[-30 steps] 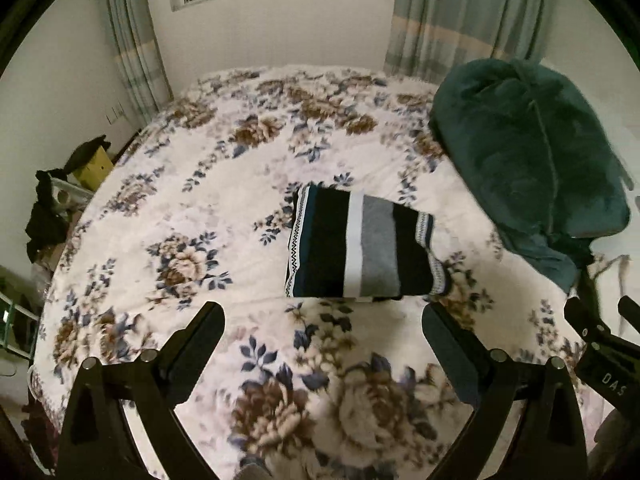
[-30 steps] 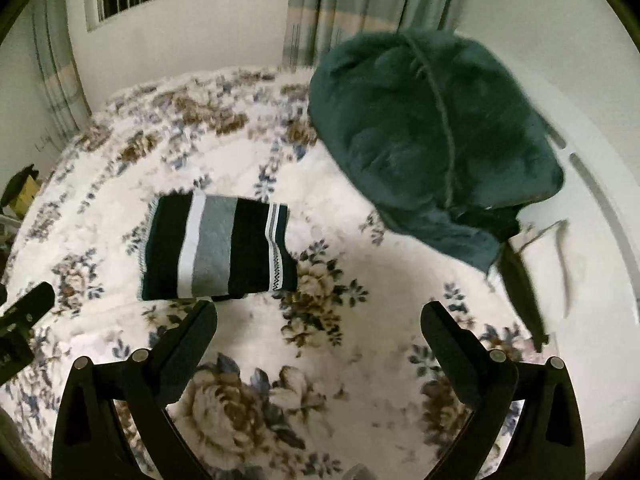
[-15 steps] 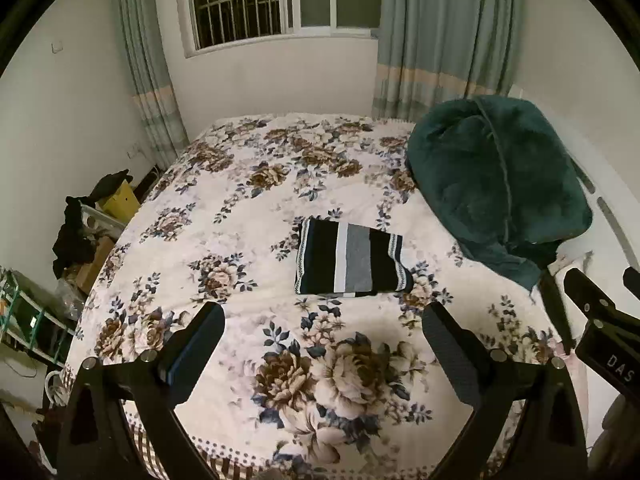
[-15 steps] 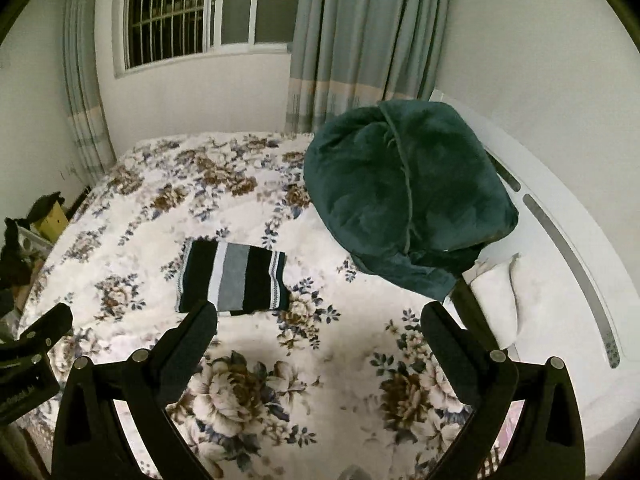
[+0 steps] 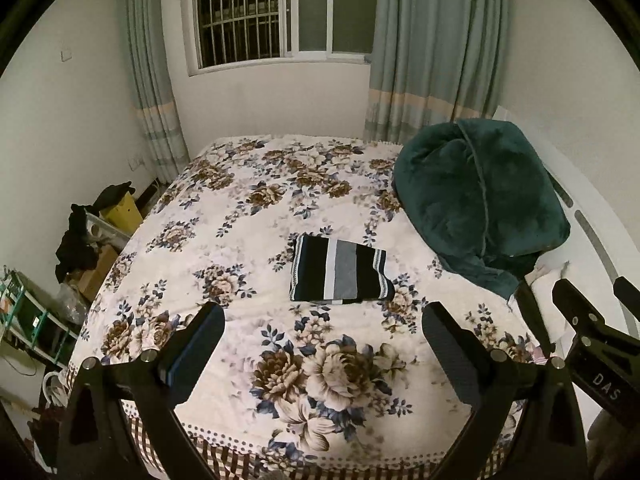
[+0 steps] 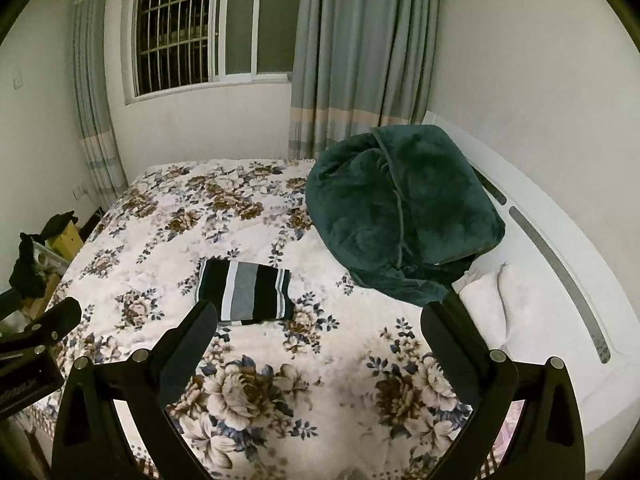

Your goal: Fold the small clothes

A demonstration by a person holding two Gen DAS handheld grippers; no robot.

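Note:
A small striped garment [image 5: 340, 270] in black, white and grey lies folded into a neat rectangle on the floral bedspread [image 5: 248, 208]; the right wrist view shows the garment [image 6: 244, 292] left of centre. My left gripper [image 5: 322, 328] hangs open well short of it, above the foot of the bed, with nothing between its fingers. My right gripper [image 6: 320, 328] is open too and holds nothing, with its left finger [image 6: 192, 336] overlapping the garment's near corner in the image. Each gripper shows at the edge of the other's view.
A bulky dark green blanket [image 5: 480, 200] is heaped at the right near the white headboard [image 6: 560, 264]. Boxes, dark clothes and a shelf [image 5: 84, 248] crowd the floor left of the bed. A barred window [image 5: 256, 12] and curtains stand behind.
Both grippers have pulled back and risen away from the folded garment, so the whole bed, the window and the walls now show. The garment has stayed where it lay.

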